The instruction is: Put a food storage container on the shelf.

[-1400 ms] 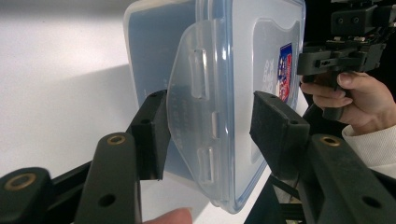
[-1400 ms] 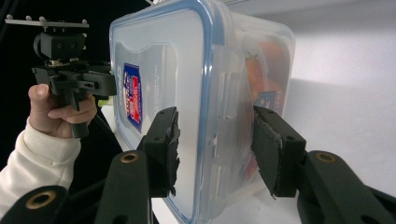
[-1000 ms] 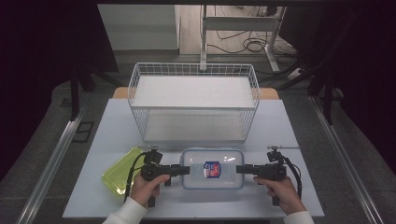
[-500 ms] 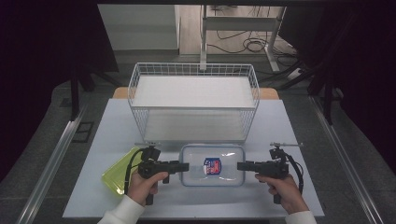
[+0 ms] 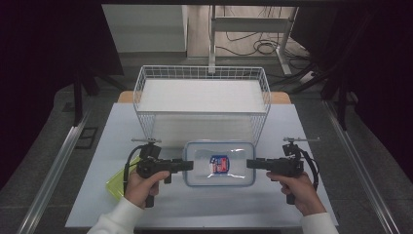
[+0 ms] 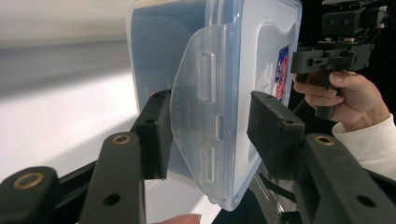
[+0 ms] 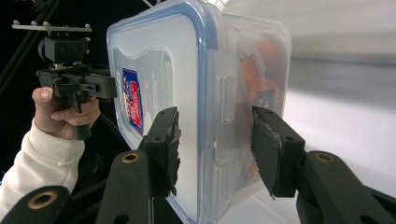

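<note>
A clear plastic food container (image 5: 219, 165) with a blue-edged lid and a red-and-blue label hangs a little above the table, close to its front edge. My left gripper (image 5: 187, 165) is shut on its left end, and my right gripper (image 5: 251, 164) is shut on its right end. In the left gripper view the pads (image 6: 156, 130) clamp the container (image 6: 224, 70) across its side latch, around my left gripper (image 6: 210, 130). In the right gripper view my right gripper (image 7: 215, 144) squeezes lid and base of the container (image 7: 187, 93). Something orange shows dimly inside.
A white wire basket (image 5: 146, 117) stands behind the container, across the middle of the pale table (image 5: 112, 141). A yellow-green lid or tray (image 5: 114, 184) lies flat at the front left, partly under the left hand. Dark floor and metal rails flank the table.
Both hands have risen together, lifting the container off the table while it stays level between the grippers. The basket and the yellow-green piece have not moved.
</note>
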